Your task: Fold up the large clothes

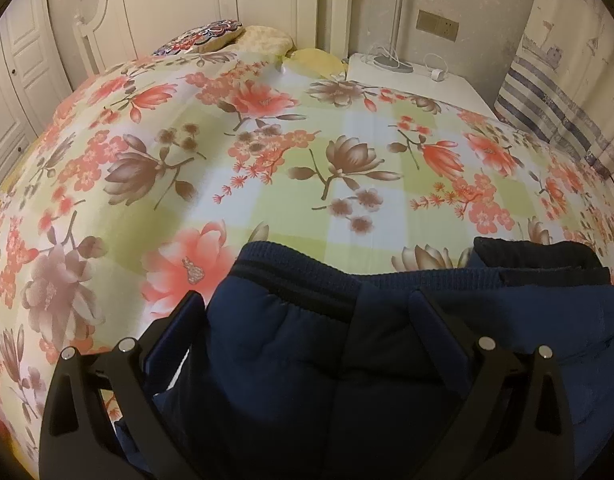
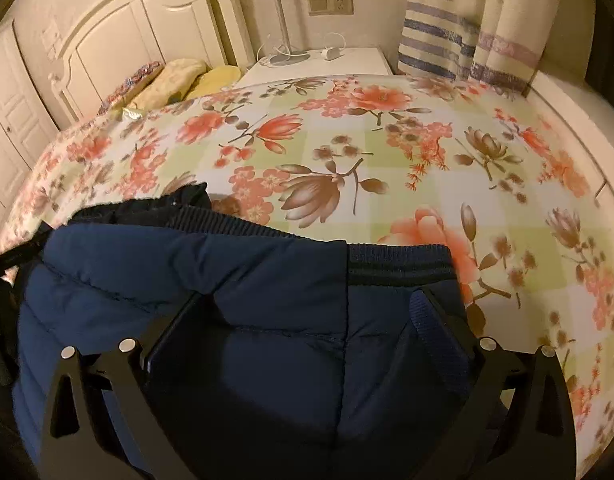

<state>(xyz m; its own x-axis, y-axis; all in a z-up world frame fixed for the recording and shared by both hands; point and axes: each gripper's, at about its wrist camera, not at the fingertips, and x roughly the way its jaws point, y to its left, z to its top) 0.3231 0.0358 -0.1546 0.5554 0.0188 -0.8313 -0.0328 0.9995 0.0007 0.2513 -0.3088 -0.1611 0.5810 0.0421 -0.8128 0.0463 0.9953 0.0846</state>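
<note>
Black left tongs [image 1: 307, 312] fill the bottom of their frame, jaws spread wide, one navy jacket [image 1: 307, 360] bunched between and under them. Right tongs [image 2: 307, 312] are likewise spread, released, over the same jacket [image 2: 227, 280], pads not pressing it. It lies at the near edge of one floral bed [image 1: 267, 140]. Three pillows [image 1: 267, 38] sit upper left.
</note>
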